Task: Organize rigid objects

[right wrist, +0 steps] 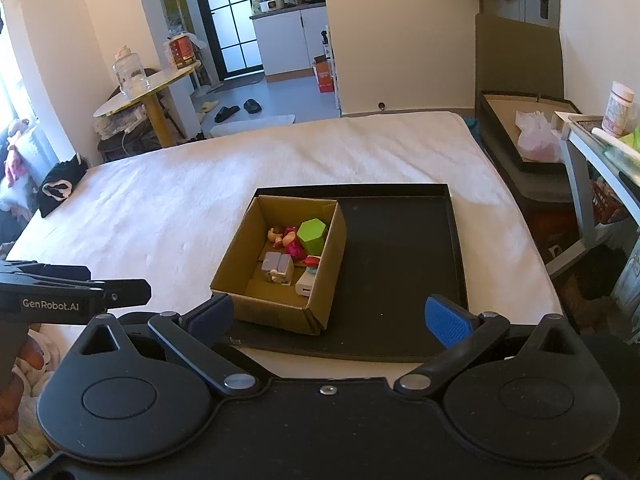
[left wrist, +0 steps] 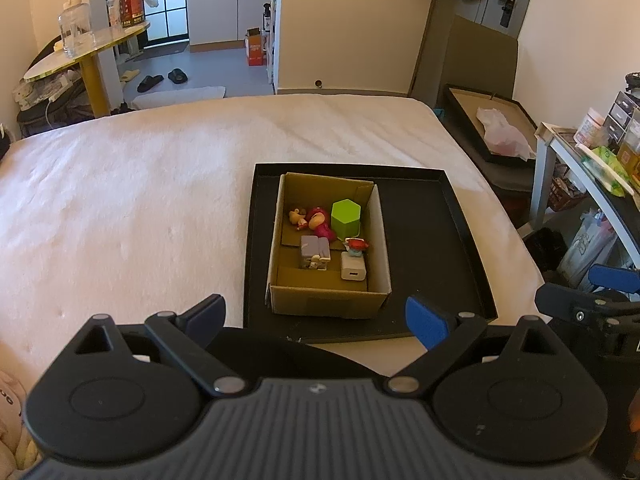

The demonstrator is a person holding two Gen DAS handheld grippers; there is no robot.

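Lower frame, left wrist view: left gripper (left wrist: 320, 320) held its jaws spread wide, nothing between them, hovering just short of the near edge of the black tray (left wrist: 440, 240). Right wrist view, same story: right gripper (right wrist: 332, 320) spread and empty, low centre of frame. The tray lay on the white bed (left wrist: 140, 200). Cardboard box (left wrist: 328, 300) sat open in the tray's left half, centre frame, right half bare. Inside the box, nearest first: white charger (left wrist: 353, 271) at the near right, small red-capped figure (left wrist: 356, 245) touching its far edge, grey block toy (left wrist: 315, 251) to the left. Behind those, pink figure (left wrist: 319, 222) lying down, tan figure (left wrist: 296, 216) beside it, green hexagonal block (left wrist: 346, 218) upright toward the far right corner. Upper left, beyond the bed: round table (left wrist: 84, 50) carrying a clear jar (left wrist: 74, 28).
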